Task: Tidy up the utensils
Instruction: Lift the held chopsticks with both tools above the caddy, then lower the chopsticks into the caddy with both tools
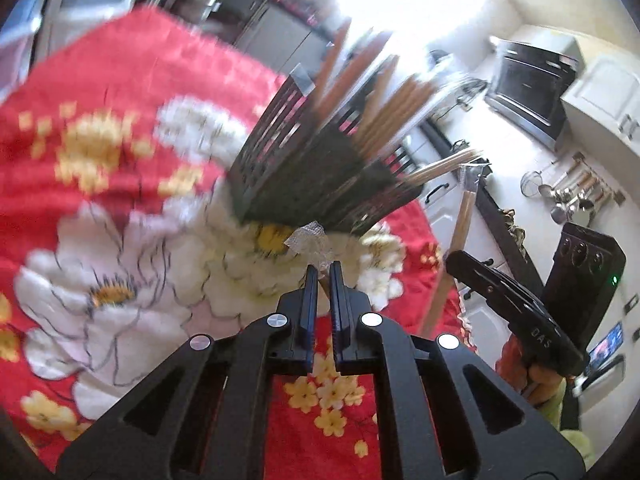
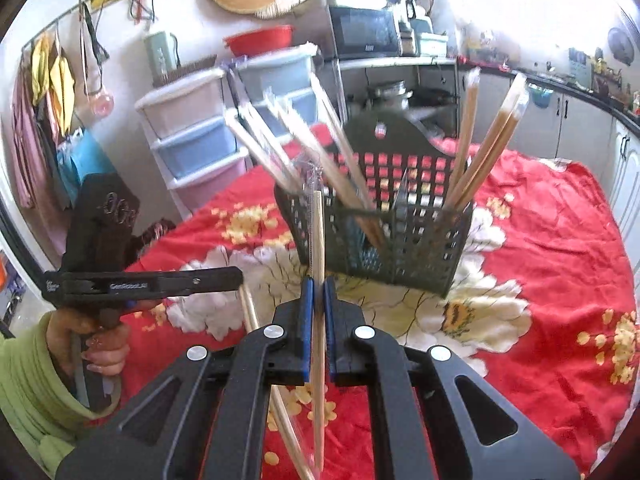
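A dark slotted utensil basket stands on the red flowered tablecloth, with several wrapped wooden chopsticks leaning out of its compartments. My right gripper is shut on a chopstick pair in a clear wrapper, held upright just in front of the basket's left corner. My left gripper is shut on another wrapped chopstick pair, whose crinkled wrapper end pokes past the fingertips below the basket. Each view shows the other gripper: the left and the right.
A person's hand in a green sleeve holds the left gripper. Stacked plastic drawers and a microwave stand beyond the table. A counter with an oven and hanging ladles lies at the right of the left wrist view.
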{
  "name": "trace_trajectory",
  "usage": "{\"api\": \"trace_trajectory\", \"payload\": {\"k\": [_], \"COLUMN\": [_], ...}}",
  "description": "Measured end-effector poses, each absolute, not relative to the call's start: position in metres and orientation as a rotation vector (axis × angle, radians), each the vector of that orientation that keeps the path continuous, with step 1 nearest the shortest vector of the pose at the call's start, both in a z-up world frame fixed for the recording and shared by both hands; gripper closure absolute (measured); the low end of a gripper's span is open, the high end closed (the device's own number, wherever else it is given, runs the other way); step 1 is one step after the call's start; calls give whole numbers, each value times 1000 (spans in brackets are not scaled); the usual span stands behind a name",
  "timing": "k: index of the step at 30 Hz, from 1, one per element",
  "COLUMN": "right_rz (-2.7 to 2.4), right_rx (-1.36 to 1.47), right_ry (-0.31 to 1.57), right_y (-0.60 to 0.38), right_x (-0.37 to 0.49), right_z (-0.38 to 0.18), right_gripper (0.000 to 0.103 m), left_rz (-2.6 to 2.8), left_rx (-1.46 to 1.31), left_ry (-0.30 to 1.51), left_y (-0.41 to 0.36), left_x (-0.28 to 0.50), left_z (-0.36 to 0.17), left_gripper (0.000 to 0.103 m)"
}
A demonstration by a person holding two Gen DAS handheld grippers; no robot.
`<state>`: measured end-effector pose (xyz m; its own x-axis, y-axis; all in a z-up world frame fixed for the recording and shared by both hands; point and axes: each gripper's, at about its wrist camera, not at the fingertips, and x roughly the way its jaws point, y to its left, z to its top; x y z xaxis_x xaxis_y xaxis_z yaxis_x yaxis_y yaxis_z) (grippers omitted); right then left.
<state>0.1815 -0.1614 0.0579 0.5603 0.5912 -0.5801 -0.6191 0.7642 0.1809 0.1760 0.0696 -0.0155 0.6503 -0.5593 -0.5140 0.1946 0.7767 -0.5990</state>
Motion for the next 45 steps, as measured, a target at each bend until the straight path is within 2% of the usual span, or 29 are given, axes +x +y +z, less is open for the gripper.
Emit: {"api": "trace_trajectory", "payload": {"k": [8,16,45], "right_rz": [671,635,553], "right_rx": [-41,-22,76], "right_ry": [512,432,217], "right_y": [-173,-186,-213], "right_x": [168,164,196], "right_z": [87,105,178], "right_gripper": [97,97,97], "left_rz": [-441,-461,-445], "left_rx": [-361,-280,-229], "left_ry": [576,501,270], "left_y": [48,25,-5], "left_x": [153,150,197], "left_z": [35,65,175], "left_gripper": [101,101,101]}}
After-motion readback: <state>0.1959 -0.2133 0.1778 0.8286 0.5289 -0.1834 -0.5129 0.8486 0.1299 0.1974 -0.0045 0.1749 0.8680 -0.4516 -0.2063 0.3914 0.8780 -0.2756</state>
